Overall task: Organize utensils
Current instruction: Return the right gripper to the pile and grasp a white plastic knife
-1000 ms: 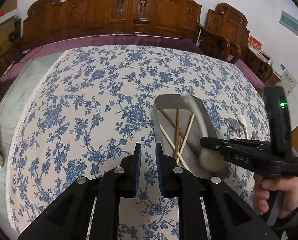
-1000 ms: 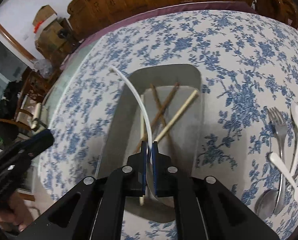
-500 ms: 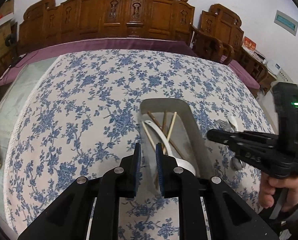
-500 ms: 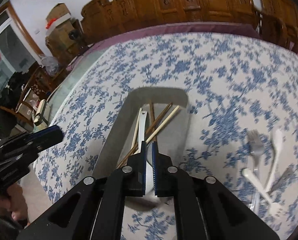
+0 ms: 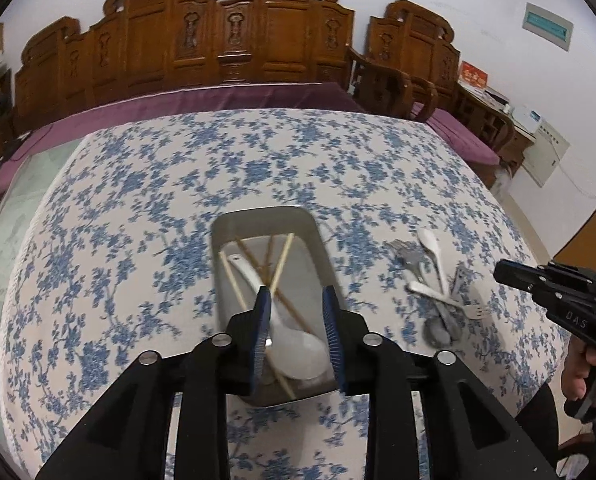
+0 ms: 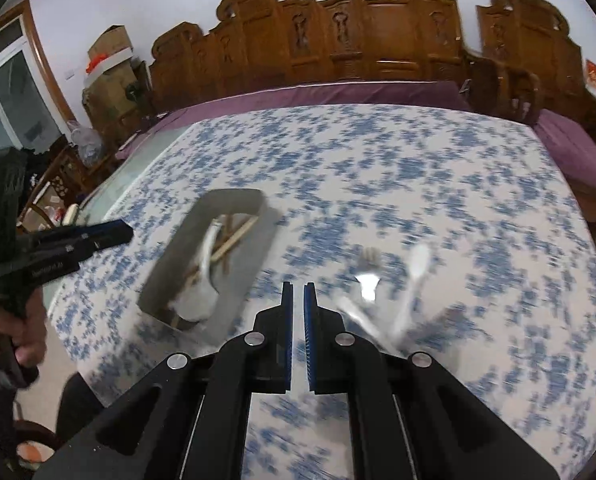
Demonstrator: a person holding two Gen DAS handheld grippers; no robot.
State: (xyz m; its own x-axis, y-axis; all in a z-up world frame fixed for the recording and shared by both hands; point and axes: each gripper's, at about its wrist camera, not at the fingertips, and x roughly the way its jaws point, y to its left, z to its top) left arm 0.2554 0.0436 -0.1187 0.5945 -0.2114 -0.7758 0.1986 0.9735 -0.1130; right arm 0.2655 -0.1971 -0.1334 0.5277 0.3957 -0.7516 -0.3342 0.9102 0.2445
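Observation:
A grey metal tray (image 5: 265,216) lies on the flowered tablecloth and holds several wooden chopsticks (image 5: 281,264) and a white ceramic spoon (image 5: 293,344). My left gripper (image 5: 296,294) hovers over the tray's near end. Its jaws are opening and grip nothing; the spoon lies in the tray below them. My right gripper (image 6: 298,286) is shut and empty above the cloth, between the tray (image 6: 233,196) and a loose pile of utensils. That pile has forks (image 5: 408,258), a second white spoon (image 5: 432,246) and a metal spoon (image 5: 438,328). The right wrist view is blurred.
The blue-flowered cloth (image 5: 177,184) covers a large table with a glass edge on the left. Carved wooden chairs (image 5: 257,32) and a purple cushion stand behind it. A person's hand (image 5: 578,376) holds the right gripper at the table's right edge.
The white spoon that was between my right fingers now lies in the tray. My right gripper has drawn back and right toward the utensil pile. My left gripper moved over the tray and its jaws widened.

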